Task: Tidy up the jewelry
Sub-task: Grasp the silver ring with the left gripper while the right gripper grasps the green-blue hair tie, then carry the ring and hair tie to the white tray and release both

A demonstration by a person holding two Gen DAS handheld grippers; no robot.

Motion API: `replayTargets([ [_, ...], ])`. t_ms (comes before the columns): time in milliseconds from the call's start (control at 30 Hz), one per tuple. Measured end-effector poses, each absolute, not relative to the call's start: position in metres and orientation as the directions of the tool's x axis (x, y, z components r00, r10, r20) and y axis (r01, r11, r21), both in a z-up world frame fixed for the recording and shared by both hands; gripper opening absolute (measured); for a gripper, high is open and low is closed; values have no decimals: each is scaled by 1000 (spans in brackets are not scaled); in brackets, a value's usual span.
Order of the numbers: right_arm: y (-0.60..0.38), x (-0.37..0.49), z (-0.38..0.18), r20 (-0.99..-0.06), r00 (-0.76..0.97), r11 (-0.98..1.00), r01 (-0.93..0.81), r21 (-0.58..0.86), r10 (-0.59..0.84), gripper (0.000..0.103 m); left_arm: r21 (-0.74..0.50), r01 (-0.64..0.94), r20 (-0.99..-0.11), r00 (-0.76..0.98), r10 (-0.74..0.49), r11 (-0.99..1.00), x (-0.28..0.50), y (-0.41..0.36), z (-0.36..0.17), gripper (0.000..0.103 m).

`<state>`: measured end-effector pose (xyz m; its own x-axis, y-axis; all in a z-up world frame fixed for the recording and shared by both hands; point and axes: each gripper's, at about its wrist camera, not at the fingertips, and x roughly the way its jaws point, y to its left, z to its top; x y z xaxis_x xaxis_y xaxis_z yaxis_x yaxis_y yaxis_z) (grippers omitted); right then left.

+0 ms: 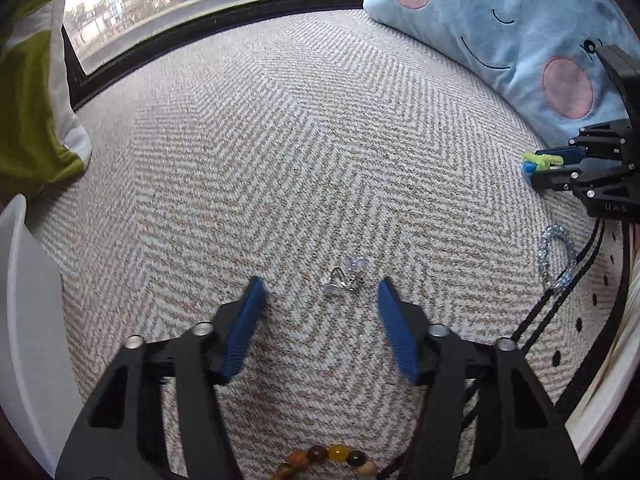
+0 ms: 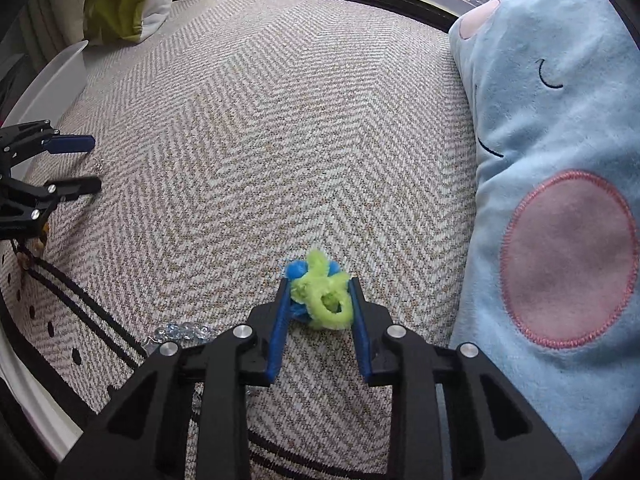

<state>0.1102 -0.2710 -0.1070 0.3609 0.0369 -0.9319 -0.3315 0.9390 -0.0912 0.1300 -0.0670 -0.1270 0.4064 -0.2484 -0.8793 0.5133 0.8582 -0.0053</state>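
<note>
A small silver jewelry piece with clear stones (image 1: 344,280) lies on the herringbone mat (image 1: 280,140). My left gripper (image 1: 321,282) stands open around it, with a blue pad on each side and neither touching it. My right gripper (image 2: 319,282) is shut on a fuzzy green and blue ring (image 2: 324,296), which rests low on the mat next to the blue pillow. The left wrist view shows that right gripper (image 1: 530,168) at the right edge with the fuzzy ring (image 1: 536,162) between its fingers. From the right wrist view, my left gripper (image 2: 95,163) is at the far left.
A clear blue bead bracelet (image 1: 556,256) lies right of my left gripper, and an amber bead bracelet (image 1: 328,456) lies under it. A blue plush pillow (image 2: 560,200) fills the right side. A green and white cushion (image 1: 32,100) and a white bin (image 2: 52,80) stand at the left. A black window frame (image 1: 200,24) runs behind.
</note>
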Motion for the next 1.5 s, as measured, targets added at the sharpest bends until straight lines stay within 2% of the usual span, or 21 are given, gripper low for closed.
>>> replayTargets([
  [100, -272, 111, -109, -932, 361, 938, -335, -94, 35, 27, -7, 510, -875, 414, -253, 860, 130, -63, -124, 29],
  [167, -271, 109, -109, -932, 361, 937, -337, -95, 36, 26, -10, 506, -874, 414, -253, 862, 133, -59, -123, 8],
  [200, -270, 109, -109, -932, 362, 936, -338, -97, 34, 26, -14, 507, -874, 412, -257, 862, 134, -57, -123, 3],
  [567, -273, 103, -105, -930, 365, 939, -333, -90, 40, 26, -13, 505, -874, 414, -256, 863, 135, -54, -120, 3],
  [667, -274, 103, -105, -932, 360, 941, -329, -83, 43, 26, -47, 512, -882, 381, -276, 858, 135, -50, -119, 3],
  [700, -274, 103, -105, -932, 360, 941, -328, -83, 43, 26, -43, 509, -878, 392, -276, 860, 134, -51, -117, 15],
  [733, -275, 103, -105, -932, 359, 942, -326, -80, 45, 26, -57, 509, -876, 387, -288, 859, 135, -51, -116, 39],
  [800, -277, 104, -105, -933, 357, 943, -324, -71, 52, 26, -70, 500, -871, 390, -297, 863, 135, -51, -114, 58],
  [1000, -280, 106, -104, -934, 353, 944, -323, -63, 59, 26, -45, 504, -878, 391, -274, 863, 143, -64, -117, 57],
  [1067, -281, 106, -104, -933, 354, 945, -321, -59, 62, 26, -39, 503, -883, 387, -265, 864, 146, -68, -121, 45],
  [1133, -282, 107, -103, -932, 355, 946, -320, -57, 64, 26, -8, 511, -879, 407, -250, 860, 146, -72, -122, 25],
  [1167, -283, 107, -103, -932, 356, 946, -319, -55, 66, 26, -10, 510, -877, 409, -253, 860, 146, -72, -122, 22],
  [1500, -283, 108, -89, -922, 375, 946, -322, -36, 92, 26, -18, 500, -874, 413, -256, 866, 140, -60, -109, 21],
])
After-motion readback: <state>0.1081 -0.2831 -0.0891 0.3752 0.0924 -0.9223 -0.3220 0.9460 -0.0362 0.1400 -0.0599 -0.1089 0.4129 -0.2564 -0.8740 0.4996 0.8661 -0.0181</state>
